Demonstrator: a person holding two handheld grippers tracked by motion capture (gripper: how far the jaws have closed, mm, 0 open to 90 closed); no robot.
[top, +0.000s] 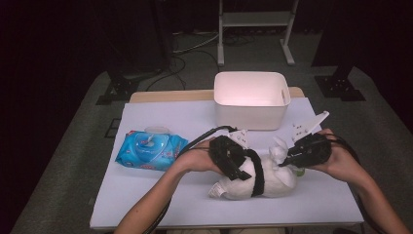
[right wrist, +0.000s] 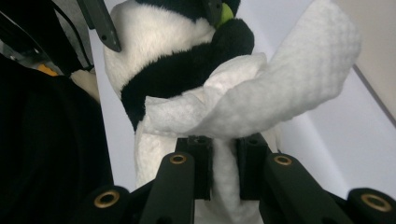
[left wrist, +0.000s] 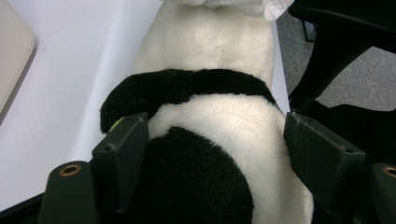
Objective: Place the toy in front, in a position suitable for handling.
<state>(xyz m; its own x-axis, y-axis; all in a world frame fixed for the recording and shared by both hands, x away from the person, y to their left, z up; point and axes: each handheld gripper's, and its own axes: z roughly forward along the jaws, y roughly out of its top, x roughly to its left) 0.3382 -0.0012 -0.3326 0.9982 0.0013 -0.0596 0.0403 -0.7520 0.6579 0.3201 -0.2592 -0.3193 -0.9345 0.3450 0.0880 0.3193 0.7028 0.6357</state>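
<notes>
From above, your left claw (top: pixel 233 157) clamps the panda (top: pixel 263 178) at lower centre of the surface (top: pixel 160 195); your right claw (top: pixel 287 158) pinches a wipe (top: pixel 278 152) against it. Left view: jaws wide, hugging the panda (left wrist: pixel 210 154). Right view: jaws nearly closed on the wipe (right wrist: pixel 252 102).
</notes>
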